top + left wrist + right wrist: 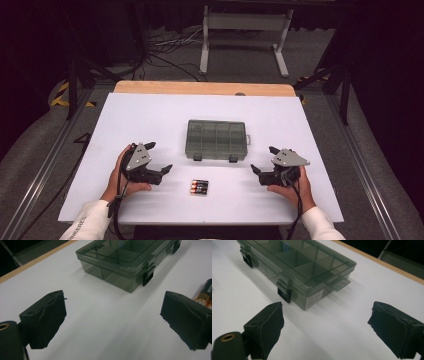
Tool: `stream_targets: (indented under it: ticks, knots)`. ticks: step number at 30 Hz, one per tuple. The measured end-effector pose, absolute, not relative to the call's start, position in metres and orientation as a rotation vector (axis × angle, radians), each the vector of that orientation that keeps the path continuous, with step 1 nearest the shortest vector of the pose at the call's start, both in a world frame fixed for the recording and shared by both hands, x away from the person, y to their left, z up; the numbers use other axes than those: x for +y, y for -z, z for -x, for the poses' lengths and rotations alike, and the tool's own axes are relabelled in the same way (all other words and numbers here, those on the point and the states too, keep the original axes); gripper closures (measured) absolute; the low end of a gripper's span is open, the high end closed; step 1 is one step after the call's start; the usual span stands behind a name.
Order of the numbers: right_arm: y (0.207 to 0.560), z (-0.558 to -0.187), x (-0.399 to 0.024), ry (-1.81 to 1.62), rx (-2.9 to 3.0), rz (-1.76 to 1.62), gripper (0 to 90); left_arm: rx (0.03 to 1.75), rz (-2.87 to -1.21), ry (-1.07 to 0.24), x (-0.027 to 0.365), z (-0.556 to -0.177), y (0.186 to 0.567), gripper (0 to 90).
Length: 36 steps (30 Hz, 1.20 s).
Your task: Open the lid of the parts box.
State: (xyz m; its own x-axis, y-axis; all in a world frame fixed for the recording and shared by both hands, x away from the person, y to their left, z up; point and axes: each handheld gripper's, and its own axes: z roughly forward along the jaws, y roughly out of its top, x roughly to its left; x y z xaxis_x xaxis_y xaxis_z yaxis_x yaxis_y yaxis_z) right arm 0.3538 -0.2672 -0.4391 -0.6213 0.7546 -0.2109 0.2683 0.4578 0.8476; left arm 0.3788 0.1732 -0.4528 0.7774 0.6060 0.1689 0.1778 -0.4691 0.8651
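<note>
— While both hands rest on the table [150, 110], what is the state of each claw?
— The left gripper [159, 159] has its jaws spread wide, holding nothing. The right gripper [264, 161] is likewise wide and empty.
— Where are the batteries [199, 187]?
— They lie flat on the white surface, between the two grippers and near the front edge — just in front of the compartment box [216, 139].
— Box condition?
— Lid closed, both front latches [198, 157] down; it sits mid-table, apart from both claws.
</note>
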Motion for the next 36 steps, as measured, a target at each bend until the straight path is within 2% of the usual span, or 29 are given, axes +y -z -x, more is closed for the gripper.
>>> stream_targets:
  ticks: [11, 20, 26, 27, 31, 36]
  knots:
    - [0.442, -0.372, -0.257, -1.065, 2.220, -0.839, 15.8, 0.548, -2.064, -0.561, 0.146, -0.396, 0.451, 7.7]
    - [0.445, -0.383, -0.252, -1.038, 2.265, -0.849, 21.0, 0.547, -2.095, -0.519, 0.133, -0.407, 0.454, 12.9]
    - [0.449, -0.388, -0.247, -1.010, 2.320, -0.843, 31.6, 0.537, -2.130, -0.509, 0.126, -0.412, 0.457, 23.5]
    - [0.450, -0.390, -0.245, -0.998, 2.327, -0.837, 40.1, 0.540, -2.136, -0.500, 0.125, -0.413, 0.457, 25.5]
    - [0.450, -0.392, -0.245, -1.027, 2.348, -0.835, 49.2, 0.544, -2.163, -0.481, 0.123, -0.416, 0.460, 32.5]
    - [0.449, -0.394, -0.244, -1.060, 2.368, -0.829, 54.3, 0.545, -2.189, -0.457, 0.120, -0.419, 0.461, 41.1]
